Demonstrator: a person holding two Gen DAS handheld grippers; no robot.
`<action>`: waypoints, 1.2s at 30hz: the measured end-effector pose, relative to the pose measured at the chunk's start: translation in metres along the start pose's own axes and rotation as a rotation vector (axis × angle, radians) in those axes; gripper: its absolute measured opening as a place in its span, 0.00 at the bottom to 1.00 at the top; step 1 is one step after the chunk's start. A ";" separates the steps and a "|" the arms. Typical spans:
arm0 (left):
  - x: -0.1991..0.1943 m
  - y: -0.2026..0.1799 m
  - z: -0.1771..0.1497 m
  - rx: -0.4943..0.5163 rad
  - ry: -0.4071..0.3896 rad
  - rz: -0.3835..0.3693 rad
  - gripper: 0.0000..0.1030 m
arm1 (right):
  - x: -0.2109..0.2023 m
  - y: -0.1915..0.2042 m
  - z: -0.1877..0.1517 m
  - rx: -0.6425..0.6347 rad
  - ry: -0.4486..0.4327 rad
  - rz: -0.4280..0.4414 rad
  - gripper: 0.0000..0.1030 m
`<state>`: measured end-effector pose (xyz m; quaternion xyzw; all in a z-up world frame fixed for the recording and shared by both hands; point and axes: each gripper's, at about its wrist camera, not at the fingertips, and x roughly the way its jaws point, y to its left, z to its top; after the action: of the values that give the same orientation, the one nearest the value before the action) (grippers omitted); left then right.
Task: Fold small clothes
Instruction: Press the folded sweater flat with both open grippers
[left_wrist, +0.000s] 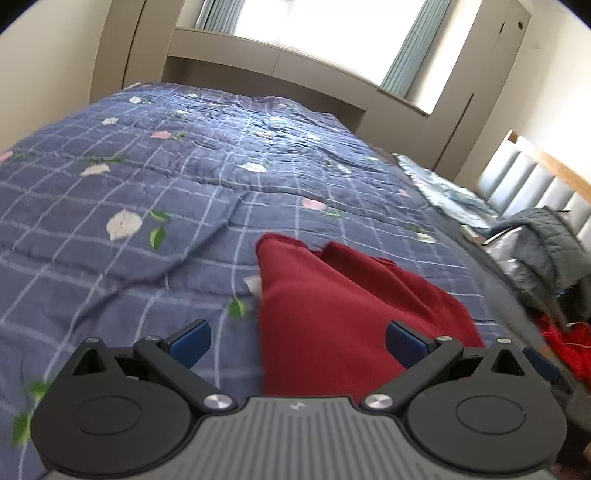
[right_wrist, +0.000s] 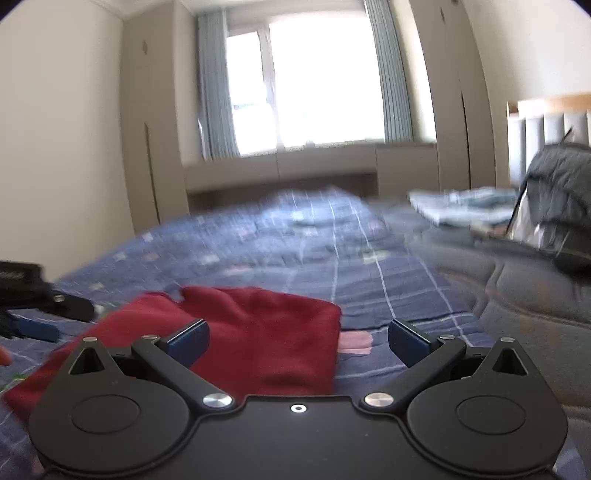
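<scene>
A small dark red garment lies folded on the blue checked quilt. My left gripper is open and empty, just above the garment's near edge. In the right wrist view the same red garment lies flat in front of my right gripper, which is open and empty, over its right part. The left gripper shows at the left edge of that view, beside the garment.
A folded pale blue pile and a grey padded jacket lie at the quilt's right side near the headboard. Red items lie on the floor to the right. Wardrobes and a window stand beyond the bed.
</scene>
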<state>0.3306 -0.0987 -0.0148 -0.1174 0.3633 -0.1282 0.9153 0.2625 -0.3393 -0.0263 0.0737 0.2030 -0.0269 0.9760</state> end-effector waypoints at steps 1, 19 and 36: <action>0.008 -0.001 0.002 0.007 0.017 0.019 1.00 | 0.014 -0.004 0.004 0.020 0.036 -0.003 0.99; 0.051 0.013 -0.026 -0.007 0.061 0.021 1.00 | 0.058 -0.030 -0.020 0.228 0.148 0.081 1.00; 0.049 0.015 -0.028 -0.012 0.049 0.012 1.00 | 0.056 -0.031 -0.021 0.235 0.139 0.086 1.00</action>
<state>0.3480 -0.1036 -0.0704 -0.1175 0.3871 -0.1236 0.9061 0.3032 -0.3681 -0.0718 0.1976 0.2623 -0.0033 0.9445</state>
